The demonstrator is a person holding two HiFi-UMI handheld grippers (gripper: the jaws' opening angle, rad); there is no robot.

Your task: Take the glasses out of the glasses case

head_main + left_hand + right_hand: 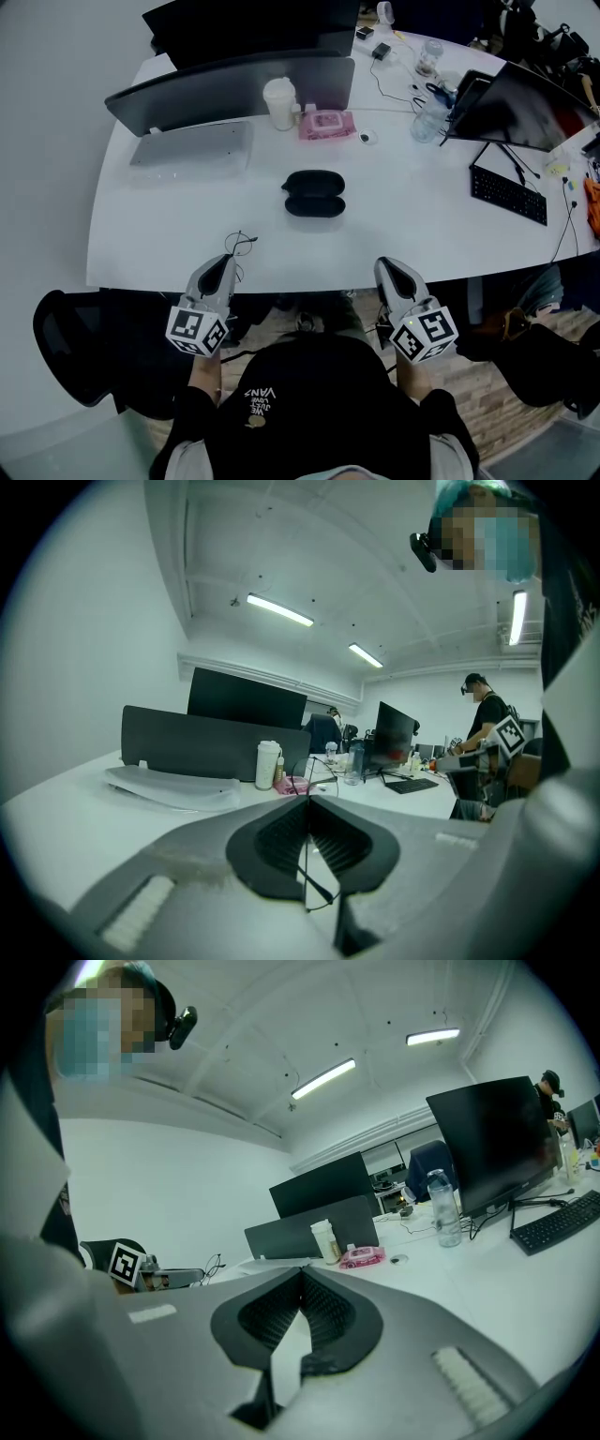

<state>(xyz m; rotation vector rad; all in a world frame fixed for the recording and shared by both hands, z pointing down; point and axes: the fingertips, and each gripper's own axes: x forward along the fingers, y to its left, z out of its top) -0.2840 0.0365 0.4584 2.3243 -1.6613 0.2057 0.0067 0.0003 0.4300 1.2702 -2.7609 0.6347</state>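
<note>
The white table [178, 230] before me carried the open black glasses case [314, 193] near its centre. Beyond it stood a white cup [280, 103], just beside a pink wipes pack [326, 125]. A black keyboard [507, 194] lay to my right.

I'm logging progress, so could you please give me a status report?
Left tongs shut on glasses. Right tongs shut, empty. Case on desk, apart. Nothing in the way.
</note>
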